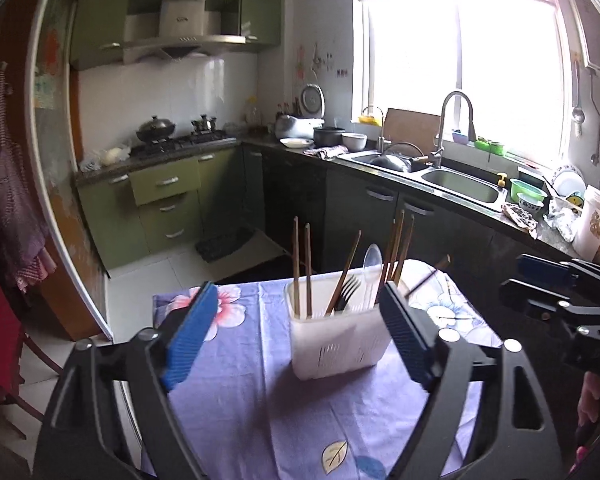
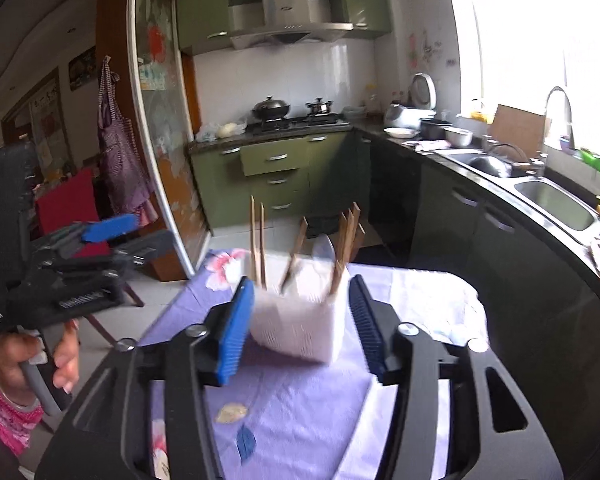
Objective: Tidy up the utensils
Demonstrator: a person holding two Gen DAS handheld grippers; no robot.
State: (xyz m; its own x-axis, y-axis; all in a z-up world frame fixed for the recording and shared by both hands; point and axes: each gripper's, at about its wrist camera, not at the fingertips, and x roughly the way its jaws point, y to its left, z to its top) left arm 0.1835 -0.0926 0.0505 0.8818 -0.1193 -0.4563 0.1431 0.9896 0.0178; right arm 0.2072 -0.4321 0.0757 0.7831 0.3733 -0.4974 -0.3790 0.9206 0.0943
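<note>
The white holder [image 1: 338,340] stands on the purple cloth [image 1: 236,392] toward the table's far end, at about 12 o'clock from both cameras, already loaded: chopsticks [image 1: 302,266] upright at its left, a black fork [image 1: 350,290] and a clear spoon [image 1: 371,268] in the middle, more chopsticks leaning at its right. One loose chopstick [image 1: 428,278] seems to lie on the cloth at 2 o'clock of the holder, its far end at the table's edge; that looks like the piece left to sort, though the view is too small to be sure. The left gripper [image 1: 296,336] has its jaws wide apart and empty, framing the holder without touching it. The right gripper [image 2: 298,320] is likewise spread and empty, the holder between its blue pads [image 2: 232,332]; that view is smeared, so contact cannot be judged. The next move probably calls for the right gripper to swing to 2 o'clock, pinch the stray stick low and lift it in from above, clear of the leaning tops. Room is tight: the table ends just behind the holder, and the dark counter [image 1: 480,208] runs along 3 o'clock.
</note>
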